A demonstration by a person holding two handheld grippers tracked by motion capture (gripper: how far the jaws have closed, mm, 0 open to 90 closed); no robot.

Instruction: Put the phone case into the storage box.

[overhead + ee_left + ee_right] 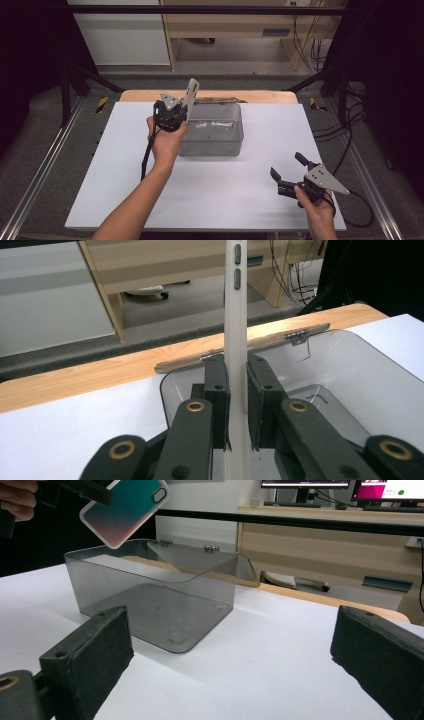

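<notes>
Phone case (190, 93) is clamped edge-on by left gripper (170, 116), held above clear box (216, 141) at frame centre. Right gripper (289, 174) is wide open, empty, lower right. Likely next: case lowered in, then released.

White sheet (225, 190) covers the counter (260, 96), wood edge showing at the back. Wooden cabinet (225, 25), cables (305, 50), monitors (380, 487) behind.
</notes>
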